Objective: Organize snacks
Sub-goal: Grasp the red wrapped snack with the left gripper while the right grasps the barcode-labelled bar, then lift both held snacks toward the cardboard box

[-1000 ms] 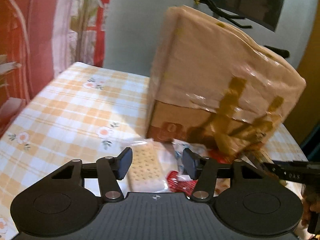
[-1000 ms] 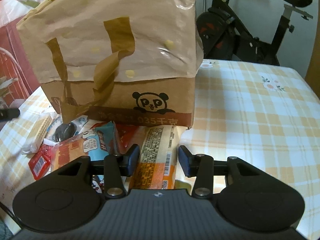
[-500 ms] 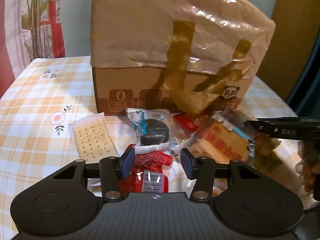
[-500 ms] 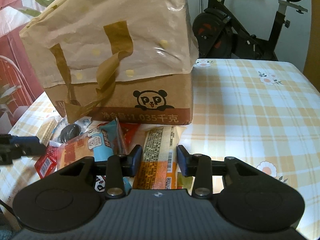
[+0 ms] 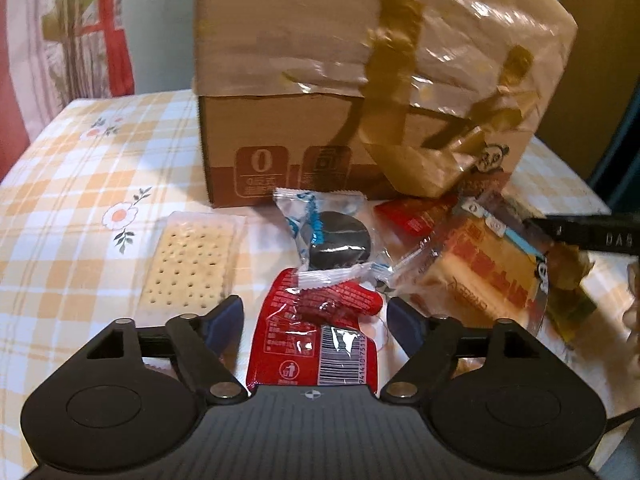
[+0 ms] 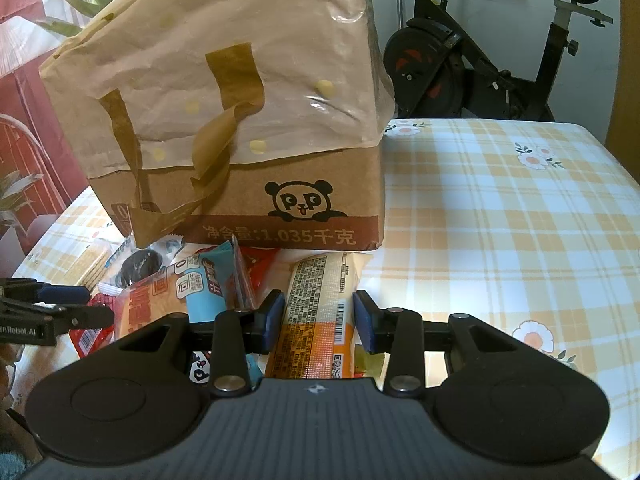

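Snacks lie heaped on the checked tabletop against the front of the brown box. Risk first: these film wrappers are slick and overlapping, so a closing grip would likely drag a neighbour along or squirt the packet sideways. The left tool is open and empty, its jaws straddling the red packet, with the dark cookie pack just beyond and the cracker pack off to its left. The right tool is also open, jaws either side of the orange-labelled bar, not visibly pinching it.
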A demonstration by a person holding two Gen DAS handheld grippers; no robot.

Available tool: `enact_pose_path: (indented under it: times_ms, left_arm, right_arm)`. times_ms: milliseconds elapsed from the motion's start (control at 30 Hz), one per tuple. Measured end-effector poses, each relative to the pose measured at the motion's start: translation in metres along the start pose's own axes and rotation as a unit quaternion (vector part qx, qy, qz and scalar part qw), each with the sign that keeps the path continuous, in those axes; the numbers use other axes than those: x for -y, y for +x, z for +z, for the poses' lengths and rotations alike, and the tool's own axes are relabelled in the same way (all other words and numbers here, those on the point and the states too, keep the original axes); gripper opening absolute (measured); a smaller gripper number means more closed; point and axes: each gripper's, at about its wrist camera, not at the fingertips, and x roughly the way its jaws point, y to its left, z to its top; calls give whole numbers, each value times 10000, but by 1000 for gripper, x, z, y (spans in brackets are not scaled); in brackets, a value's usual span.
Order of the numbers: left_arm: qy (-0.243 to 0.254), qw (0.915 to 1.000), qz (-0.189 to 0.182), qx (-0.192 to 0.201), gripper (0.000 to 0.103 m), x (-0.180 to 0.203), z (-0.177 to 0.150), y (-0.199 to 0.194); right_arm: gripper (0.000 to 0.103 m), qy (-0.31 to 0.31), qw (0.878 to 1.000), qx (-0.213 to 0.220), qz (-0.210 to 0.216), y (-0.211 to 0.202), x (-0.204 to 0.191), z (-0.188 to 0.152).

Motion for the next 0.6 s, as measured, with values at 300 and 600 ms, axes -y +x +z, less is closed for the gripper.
enact_pose_path:
  times_ms: [300,600]
  left_arm:
    - [298,9987,411,103,68,17,-2,7]
    - [-46,9999,105,126,50,7,-6,-9]
  right_arm:
    - [40,24,10000,8,13,0,0,0]
    - [40,-2,10000,13,2,-1,-1,0]
